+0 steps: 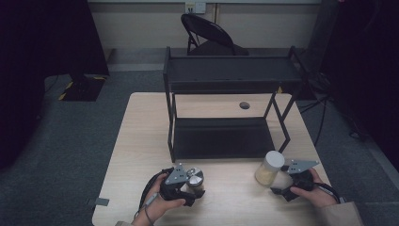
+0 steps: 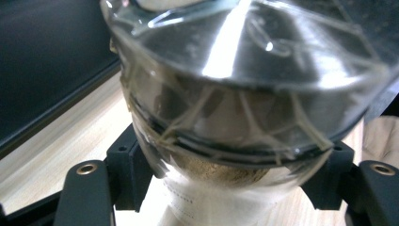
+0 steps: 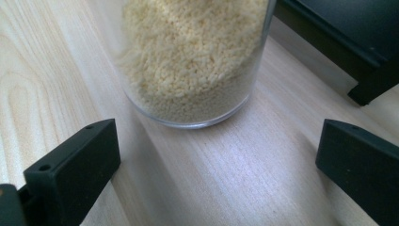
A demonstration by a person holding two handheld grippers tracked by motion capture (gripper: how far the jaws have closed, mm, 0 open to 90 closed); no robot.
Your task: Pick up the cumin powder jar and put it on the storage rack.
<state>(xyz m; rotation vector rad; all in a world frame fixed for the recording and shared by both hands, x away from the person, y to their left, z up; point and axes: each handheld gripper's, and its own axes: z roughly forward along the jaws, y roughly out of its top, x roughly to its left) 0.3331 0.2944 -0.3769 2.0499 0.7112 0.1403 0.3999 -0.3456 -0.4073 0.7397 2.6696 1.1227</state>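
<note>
The person is working at a wooden table (image 1: 141, 141) with a black two-level shelf (image 1: 226, 113) standing on its far half, and two jars are waiting at the near edge. The left gripper (image 2: 221, 183) is clamping a jar with a shiny metal lid (image 2: 244, 70); its jaws are pressing on the glass just below the lid, on either side, and the jar is standing upright on the table near the person's left hand (image 1: 157, 200). The right gripper (image 3: 216, 169) is holding its jaws wide apart, with nothing between them. Just ahead of it the white-lidded jar of pale grains (image 3: 195, 56) is standing on the wood, close to the shelf's front right leg (the jaws are not touching it).

Judging from how things are lying, the work is looking like putting the jars onto the shelf, and it is only beginning: both shelf levels are showing bare, and both jars are resting on the table. One jar is already gripped and seems ready for lifting; the other is waiting to be grasped, so the right gripper would need to be moving forward around it before closing.
</note>
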